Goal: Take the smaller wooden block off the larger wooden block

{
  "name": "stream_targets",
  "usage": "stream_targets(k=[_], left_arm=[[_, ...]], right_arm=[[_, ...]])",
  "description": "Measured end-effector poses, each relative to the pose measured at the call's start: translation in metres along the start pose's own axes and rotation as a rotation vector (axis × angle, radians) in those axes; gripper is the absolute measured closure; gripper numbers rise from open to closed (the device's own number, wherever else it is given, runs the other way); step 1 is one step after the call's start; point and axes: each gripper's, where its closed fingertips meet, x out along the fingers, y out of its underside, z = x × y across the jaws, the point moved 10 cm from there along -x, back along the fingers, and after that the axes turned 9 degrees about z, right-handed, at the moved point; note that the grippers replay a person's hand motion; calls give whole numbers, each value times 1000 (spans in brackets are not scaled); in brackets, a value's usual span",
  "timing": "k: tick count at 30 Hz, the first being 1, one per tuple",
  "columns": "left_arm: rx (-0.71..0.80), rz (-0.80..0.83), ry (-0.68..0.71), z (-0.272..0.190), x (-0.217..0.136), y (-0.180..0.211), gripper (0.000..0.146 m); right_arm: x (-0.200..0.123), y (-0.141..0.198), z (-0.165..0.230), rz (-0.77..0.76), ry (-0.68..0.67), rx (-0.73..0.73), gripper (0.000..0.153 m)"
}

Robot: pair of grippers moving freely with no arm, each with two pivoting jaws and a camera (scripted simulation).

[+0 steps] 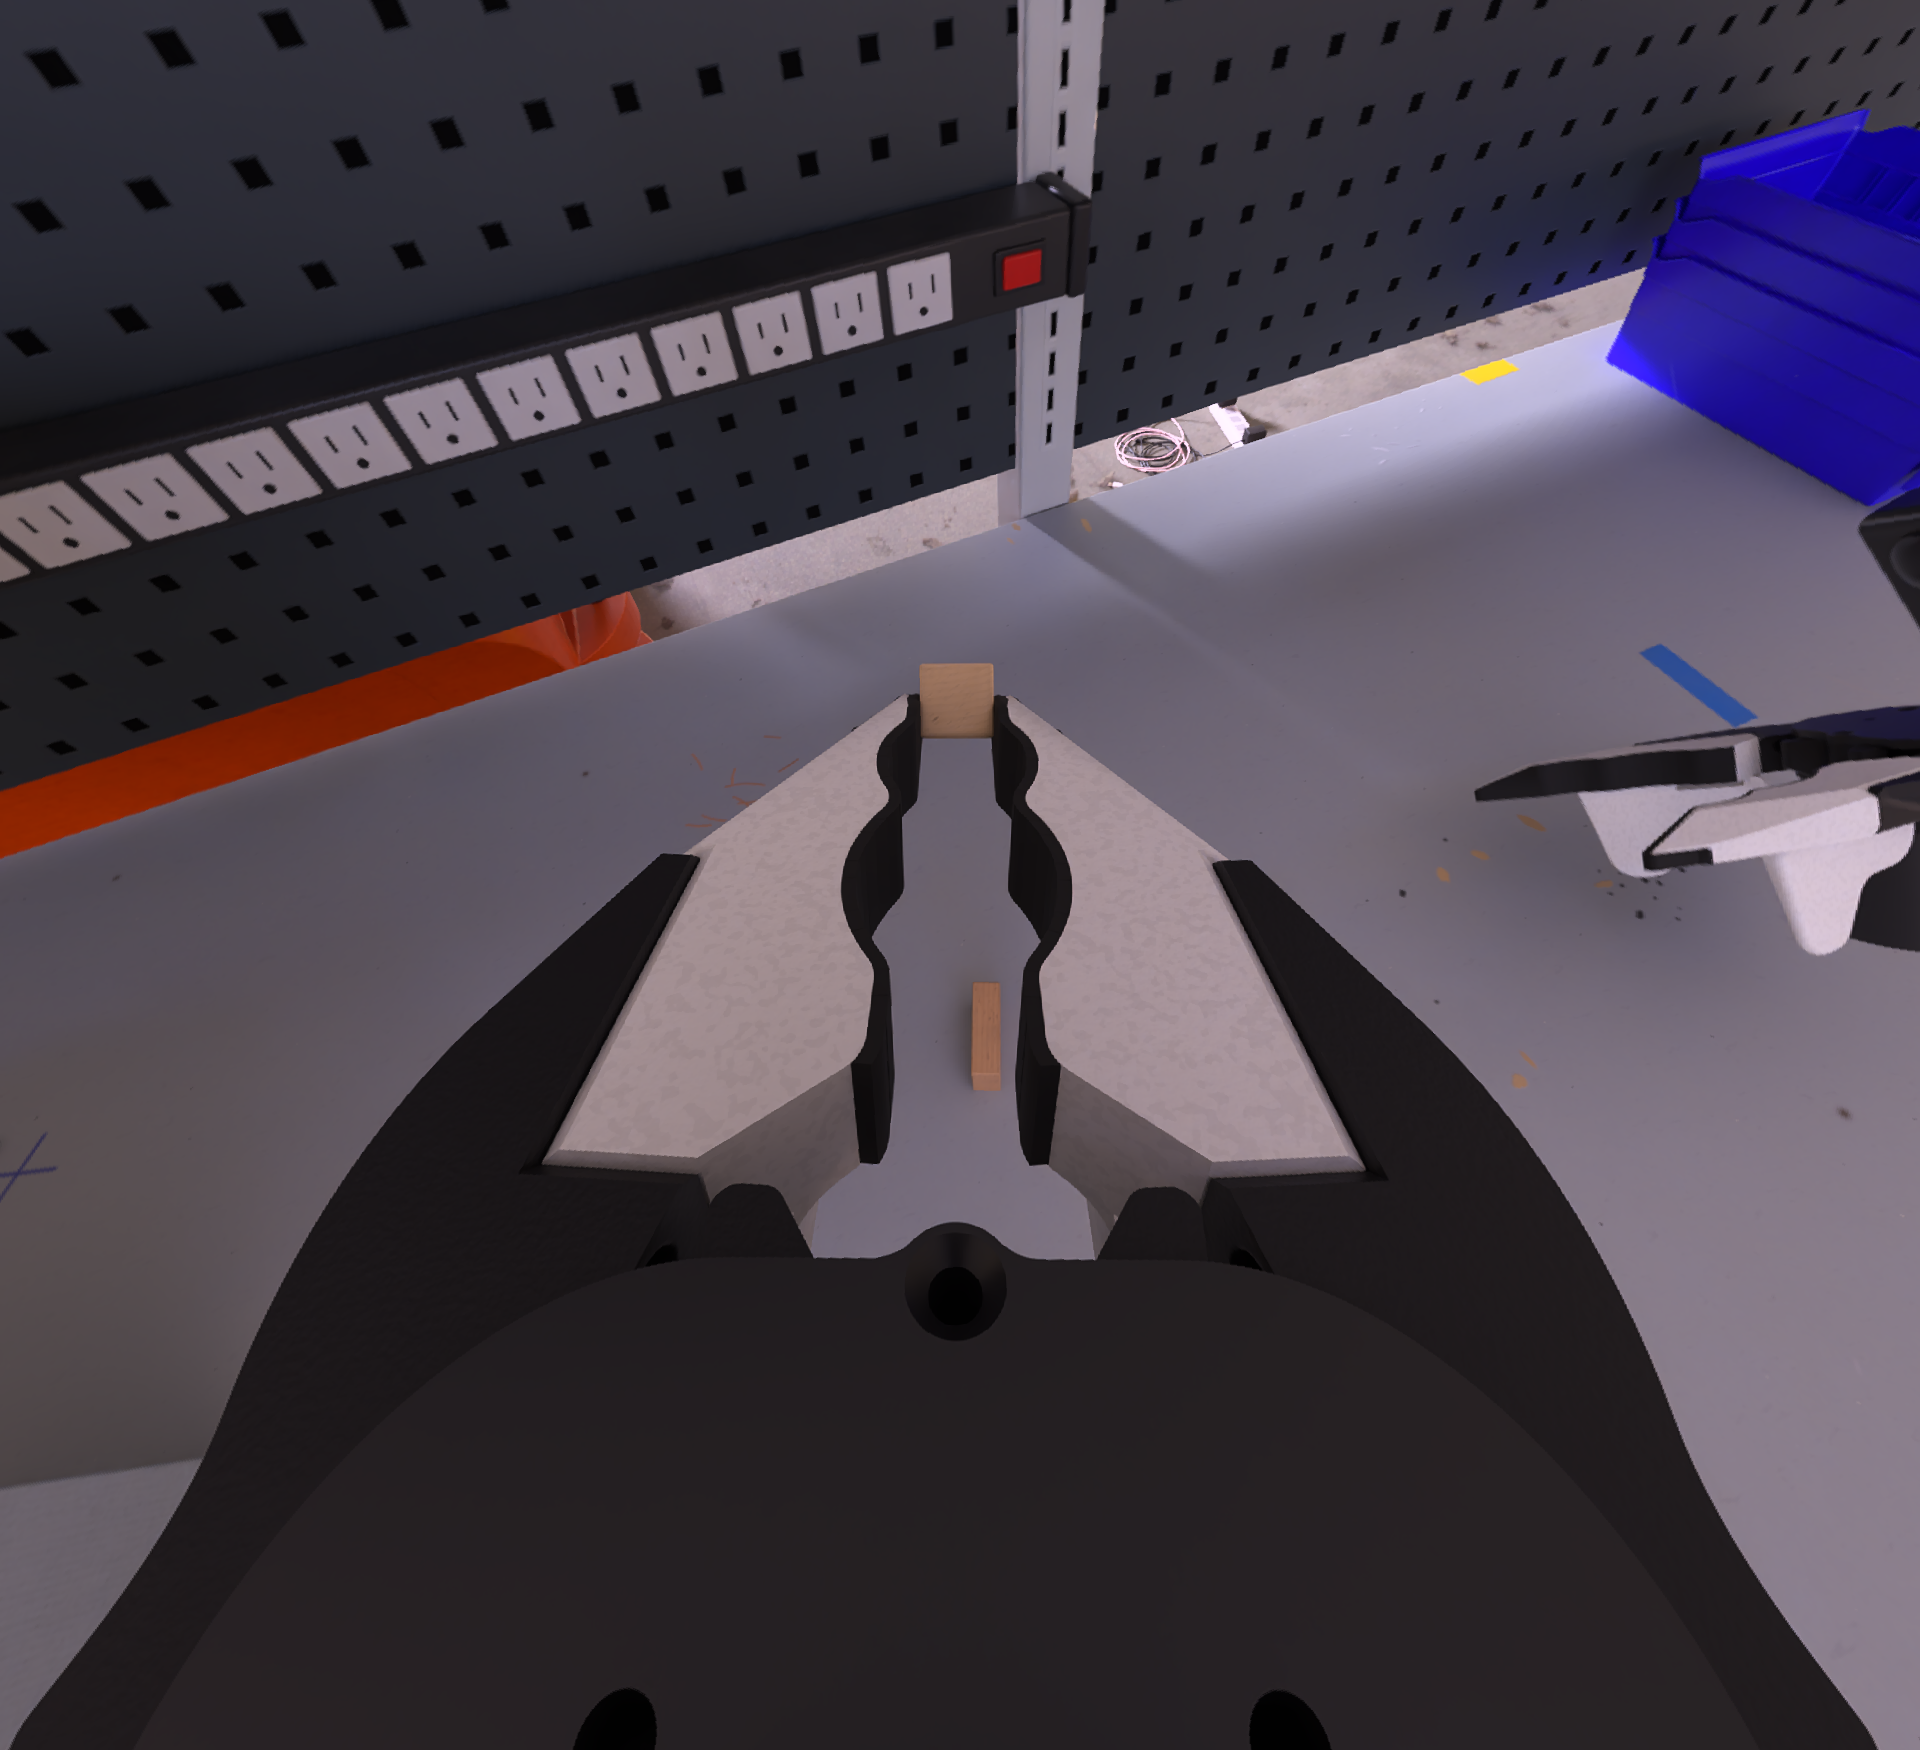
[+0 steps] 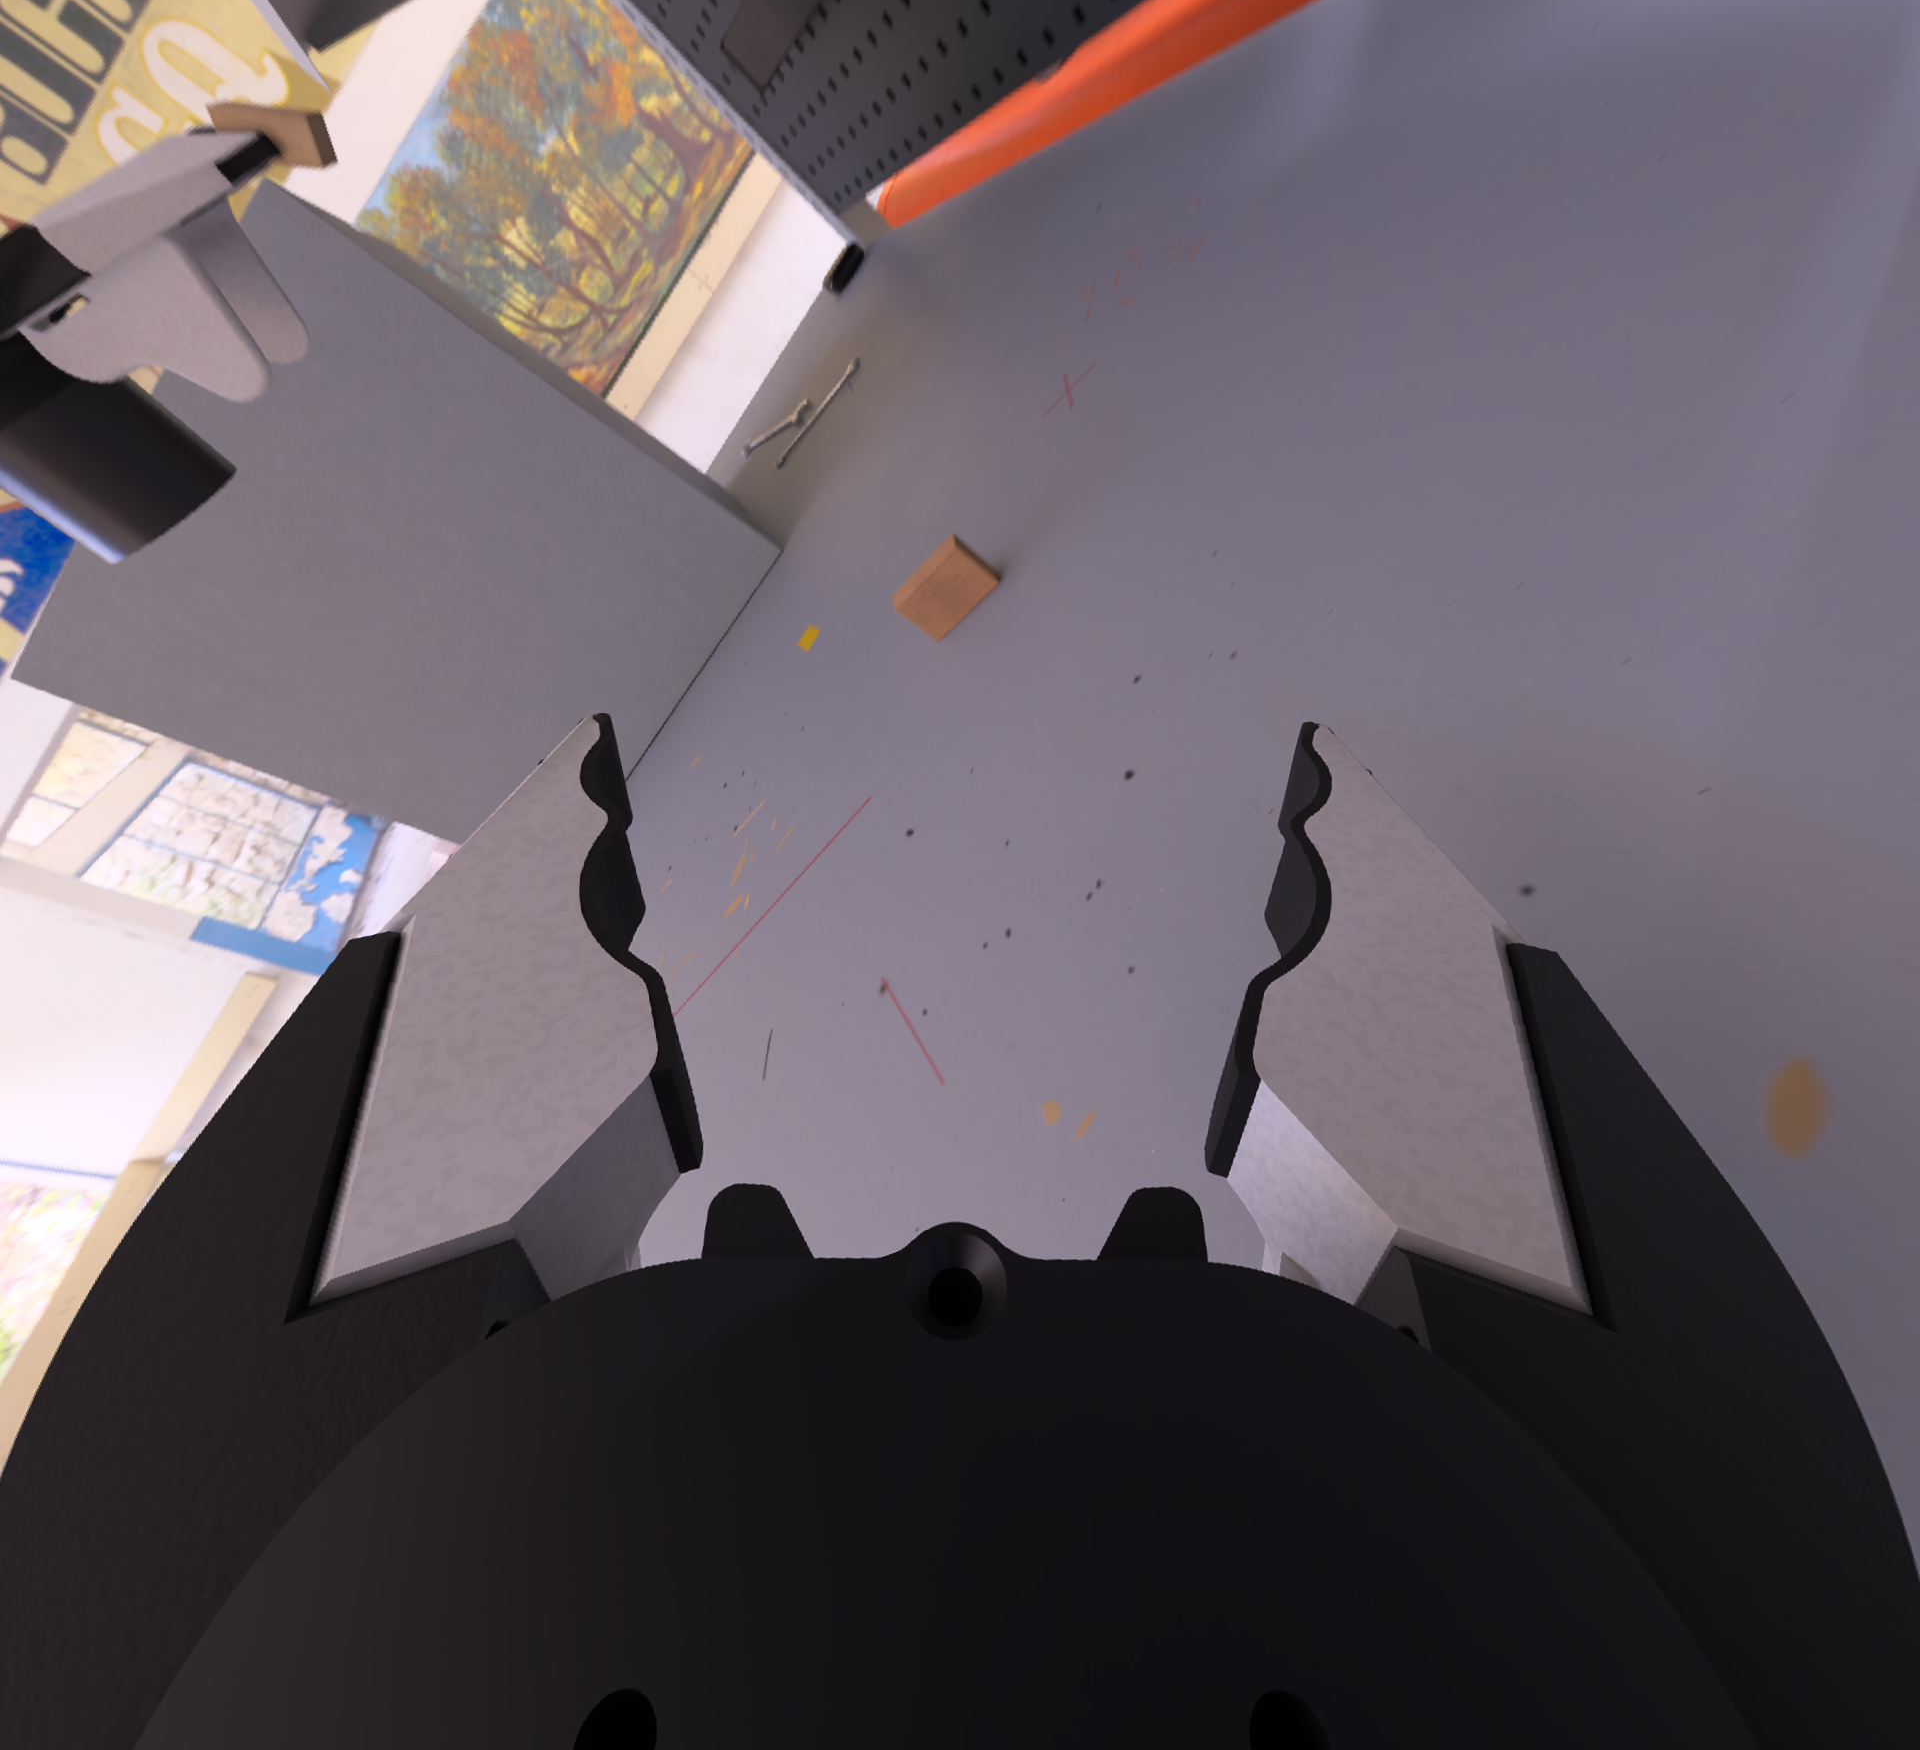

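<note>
Smaller wooden block point(image 1: 956, 701): pale, square face, plain grain, pinched between tips of left gripper point(image 1: 956, 715), lifted clear of desk point(image 1: 1351, 620). Larger wooden block point(image 2: 945, 601): darker tan, flat slab, lying alone on desk, well in from edges, below left gripper. Right gripper point(image 2: 954, 739): jaws spread wide, holding nothing, off toward desk's right side. Blue bin point(image 1: 1787, 318) at desk's far right corner; contents not visible.

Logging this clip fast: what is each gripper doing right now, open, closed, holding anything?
Left gripper: closed on the smaller wooden block, lifted above the table.
Right gripper: open, holding nothing.
</note>
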Motion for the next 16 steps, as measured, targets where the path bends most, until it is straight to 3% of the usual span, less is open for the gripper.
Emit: stream_targets(k=[3,7,13,16], left_arm=[[14,-10,16,-10,4,-6,133],[59,-6,96,-40,25,-17,133],[186,28,208,-121,69,-35,133],[258,63,250,-162,83,-38,133]], right_arm=[[-24,-10,3,-80,3,-25,29],[-81,-25,12,-223,-14,-83,34],[-179,-28,45,-486,-37,-218,32],[-209,-15,60,-583,-42,-248,29]])
